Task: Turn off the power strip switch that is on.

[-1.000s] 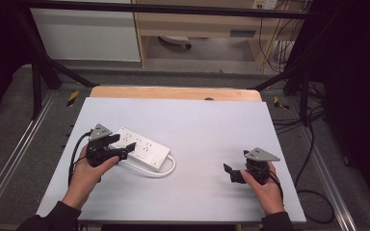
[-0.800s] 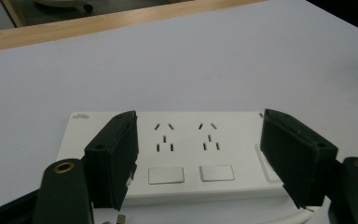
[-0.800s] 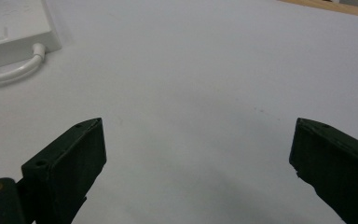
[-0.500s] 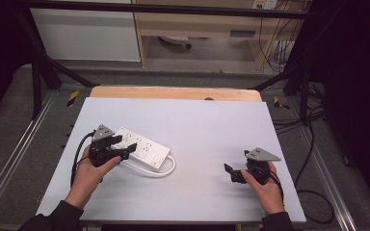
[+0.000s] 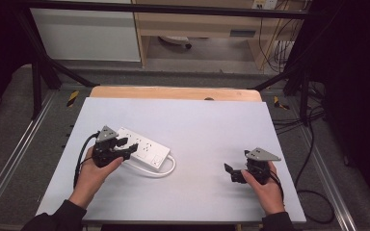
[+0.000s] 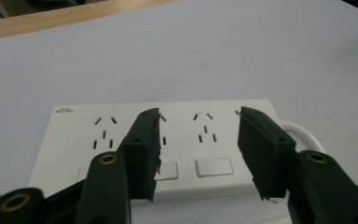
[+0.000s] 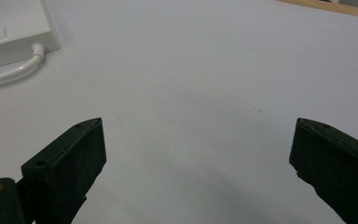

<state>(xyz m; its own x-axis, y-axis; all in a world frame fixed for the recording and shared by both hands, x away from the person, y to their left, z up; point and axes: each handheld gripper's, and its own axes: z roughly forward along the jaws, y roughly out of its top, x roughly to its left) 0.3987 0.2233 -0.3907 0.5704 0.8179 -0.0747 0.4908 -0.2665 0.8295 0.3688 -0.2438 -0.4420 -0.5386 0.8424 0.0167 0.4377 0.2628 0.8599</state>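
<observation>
The left gripper [image 5: 124,148] is hovering with jaws parted over the white power strip [image 5: 144,151], across its long axis; the right gripper [image 5: 234,173] is waiting wide open, well apart

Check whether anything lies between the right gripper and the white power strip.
Nothing visible does. Bare grey table top lies between the right gripper, jaws open, and the power strip. The left gripper hovers open over the strip's far end, and the strip's white cord loops on the near side.

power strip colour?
White, cord included. The power strip shows best in the left gripper view, with grey-white rocker switches along its near edge.
</observation>
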